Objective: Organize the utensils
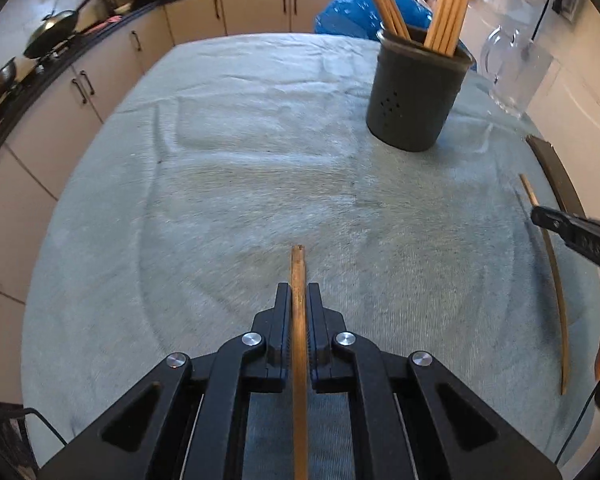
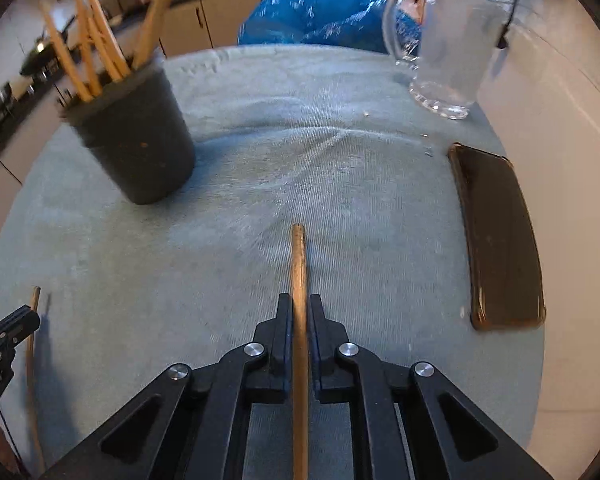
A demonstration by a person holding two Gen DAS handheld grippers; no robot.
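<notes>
Fingers (image 1: 286, 312) of the left gripper (image 1: 299, 300) clamp one wooden chopstick (image 1: 299, 280) over the cloth-covered worktop (image 1: 240, 160) — the right gripper (image 2: 299, 312) likewise pinches a second chopstick (image 2: 299, 264). Between them and farther back, a dark holder (image 1: 416, 96) stands upright with more chopsticks; a glass jug (image 2: 448, 64) and a phone (image 2: 500, 236) lie right.

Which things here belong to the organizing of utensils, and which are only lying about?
Belong to the job:
- chopstick in left gripper
- chopstick in right gripper
- dark utensil holder with chopsticks

Only lying about:
- glass pitcher
- phone
- blue bag
- wok
</notes>
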